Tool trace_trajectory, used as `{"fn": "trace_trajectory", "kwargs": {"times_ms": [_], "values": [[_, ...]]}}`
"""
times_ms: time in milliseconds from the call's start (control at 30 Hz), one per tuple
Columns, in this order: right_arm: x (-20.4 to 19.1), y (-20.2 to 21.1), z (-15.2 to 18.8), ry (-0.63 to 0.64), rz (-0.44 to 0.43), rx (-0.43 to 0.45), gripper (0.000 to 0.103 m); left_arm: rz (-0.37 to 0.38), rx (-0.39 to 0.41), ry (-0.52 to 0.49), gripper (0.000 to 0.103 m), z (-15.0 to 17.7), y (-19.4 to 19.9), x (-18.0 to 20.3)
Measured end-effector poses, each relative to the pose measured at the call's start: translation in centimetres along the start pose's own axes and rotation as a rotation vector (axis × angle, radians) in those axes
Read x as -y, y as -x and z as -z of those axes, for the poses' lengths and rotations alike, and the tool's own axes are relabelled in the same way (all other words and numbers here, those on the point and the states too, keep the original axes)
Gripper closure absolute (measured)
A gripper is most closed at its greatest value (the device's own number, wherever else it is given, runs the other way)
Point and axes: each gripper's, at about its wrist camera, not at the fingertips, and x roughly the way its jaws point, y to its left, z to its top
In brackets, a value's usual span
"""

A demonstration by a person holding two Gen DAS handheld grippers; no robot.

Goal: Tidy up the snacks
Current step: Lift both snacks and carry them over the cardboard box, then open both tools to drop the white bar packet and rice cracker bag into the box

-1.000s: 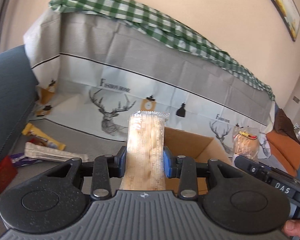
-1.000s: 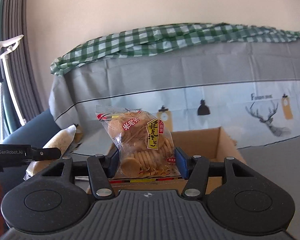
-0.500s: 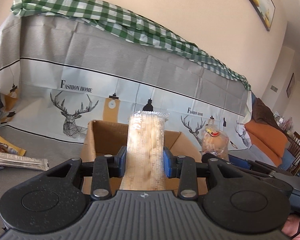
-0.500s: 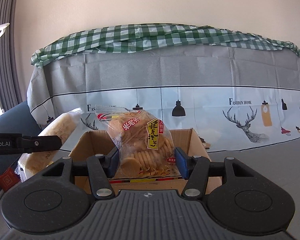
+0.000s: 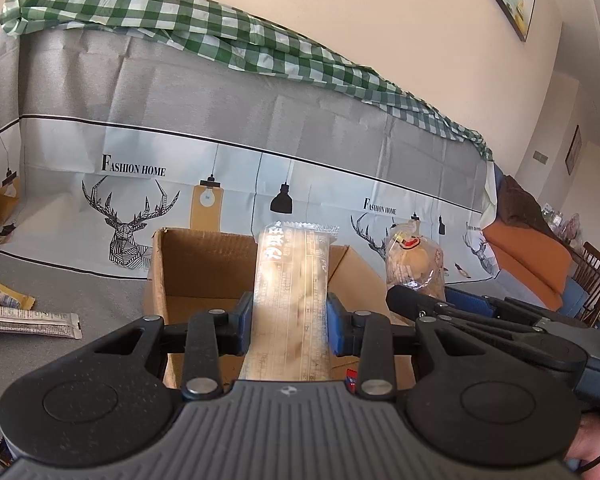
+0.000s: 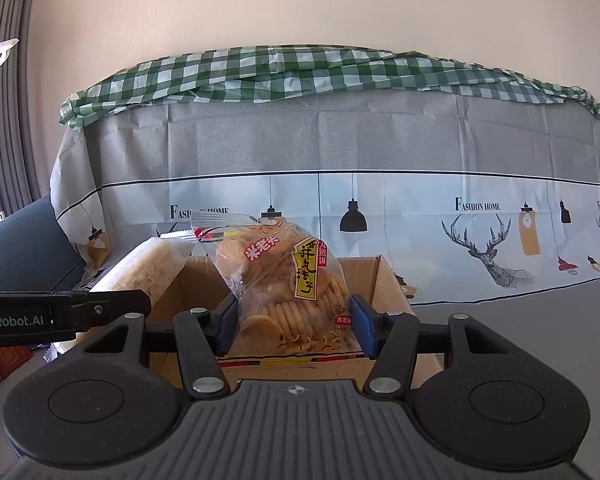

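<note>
My left gripper (image 5: 287, 326) is shut on a long clear cracker packet (image 5: 296, 276) and holds it upright over the open cardboard box (image 5: 168, 272). My right gripper (image 6: 294, 326) is shut on a clear bag of rice crackers (image 6: 284, 276) with a yellow label, held over the same box (image 6: 384, 280). Each view shows the other's load: the rice cracker bag (image 5: 414, 260) at the right of the left wrist view, the long packet (image 6: 148, 268) at the left of the right wrist view.
The box stands on a grey cloth in front of a covered sofa back (image 6: 340, 140) with deer prints. A silver snack bar (image 5: 28, 318) and a yellow wrapper (image 5: 4, 294) lie left of the box. A red packet (image 6: 8, 358) lies at the lower left.
Both grippers have swung toward the box with their loads. The box now sits centred under both, and the two grippers are closer together.
</note>
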Motion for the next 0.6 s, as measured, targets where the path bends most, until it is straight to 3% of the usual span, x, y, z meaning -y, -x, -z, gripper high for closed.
{"fn": "trace_trajectory", "kwargs": {"times_ms": [600], "values": [[-0.14,-0.09,0.06,0.010,-0.001,0.001,0.044,0.009,-0.002,-0.010,0.063,0.08,-0.26,0.14]]}}
